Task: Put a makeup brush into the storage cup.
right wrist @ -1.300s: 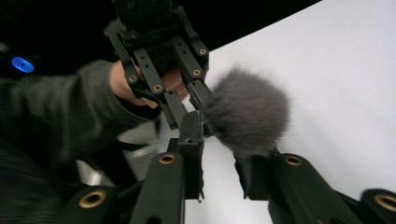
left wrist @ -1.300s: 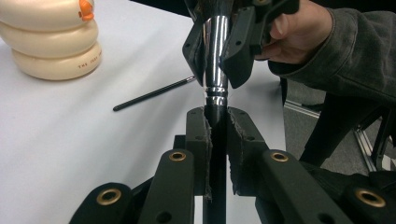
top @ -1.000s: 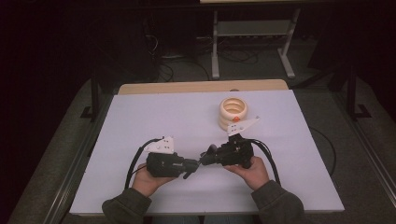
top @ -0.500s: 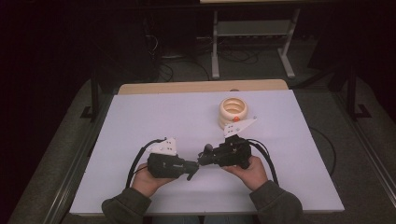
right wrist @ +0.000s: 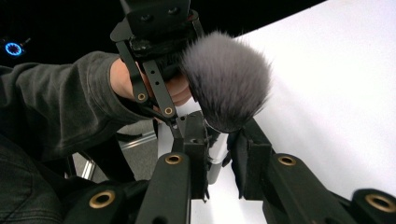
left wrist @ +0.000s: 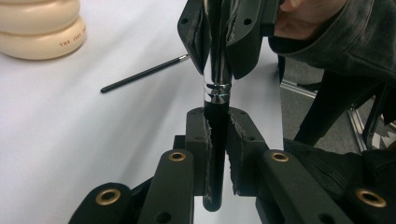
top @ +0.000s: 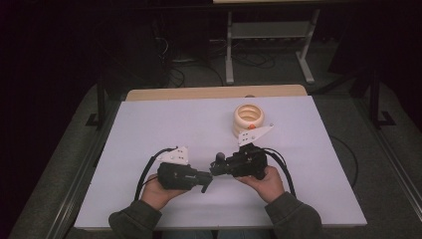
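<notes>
here both tools meet above the near middle of the white tabletop (top: 149,129), each clamped on one makeup brush (left wrist: 215,88). the left tool (left wrist: 215,140) grips the black handle end between its pads. the right tool (right wrist: 217,135) grips the brush near the silver ferrule, the grey bristle head (right wrist: 229,79) standing clear above its jaws. a thin black stick (left wrist: 144,73) lies flat on the tabletop, near a cream ring stack (top: 250,117) at the far side.

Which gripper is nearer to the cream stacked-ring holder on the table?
Right. The right gripper lies just in front of the cream ring holder, while the left gripper sits further toward the person and more to the left; both grip a makeup brush.
</notes>
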A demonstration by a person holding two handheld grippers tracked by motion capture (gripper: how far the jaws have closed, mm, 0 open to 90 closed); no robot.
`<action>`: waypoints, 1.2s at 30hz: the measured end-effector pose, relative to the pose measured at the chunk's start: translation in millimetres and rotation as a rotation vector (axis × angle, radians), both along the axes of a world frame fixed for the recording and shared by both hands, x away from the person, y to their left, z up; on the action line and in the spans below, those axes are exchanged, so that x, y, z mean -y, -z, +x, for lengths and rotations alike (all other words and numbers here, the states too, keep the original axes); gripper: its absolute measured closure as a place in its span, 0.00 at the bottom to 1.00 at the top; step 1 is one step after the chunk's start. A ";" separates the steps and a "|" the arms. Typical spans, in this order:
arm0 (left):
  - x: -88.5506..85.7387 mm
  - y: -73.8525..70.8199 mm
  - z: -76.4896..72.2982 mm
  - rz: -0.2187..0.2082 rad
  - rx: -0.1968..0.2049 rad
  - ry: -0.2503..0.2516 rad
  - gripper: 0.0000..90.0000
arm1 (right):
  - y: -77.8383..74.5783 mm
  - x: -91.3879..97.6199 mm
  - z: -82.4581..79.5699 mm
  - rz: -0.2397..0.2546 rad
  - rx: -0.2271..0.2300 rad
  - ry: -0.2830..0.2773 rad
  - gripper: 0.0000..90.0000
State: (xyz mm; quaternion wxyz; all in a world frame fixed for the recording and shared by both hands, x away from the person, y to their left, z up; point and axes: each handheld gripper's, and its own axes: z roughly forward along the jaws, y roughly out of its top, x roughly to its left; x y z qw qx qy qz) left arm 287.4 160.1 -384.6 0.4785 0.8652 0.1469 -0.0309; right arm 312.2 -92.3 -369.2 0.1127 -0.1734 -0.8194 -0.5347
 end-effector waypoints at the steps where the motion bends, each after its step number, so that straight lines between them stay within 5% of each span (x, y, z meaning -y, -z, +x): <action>1: 0.0 0.0 0.0 0.000 0.000 0.000 0.87 | -0.3 -0.1 0.1 -0.006 -0.001 -0.001 0.84; 14: -13.2 -4.0 -2.8 0.058 0.044 -0.072 0.71 | -6.3 10.4 10.3 -0.112 0.014 0.038 0.84; 36: -29.7 -3.6 -1.4 0.080 0.069 -0.152 0.60 | -23.3 26.5 27.9 -0.166 0.028 0.080 0.84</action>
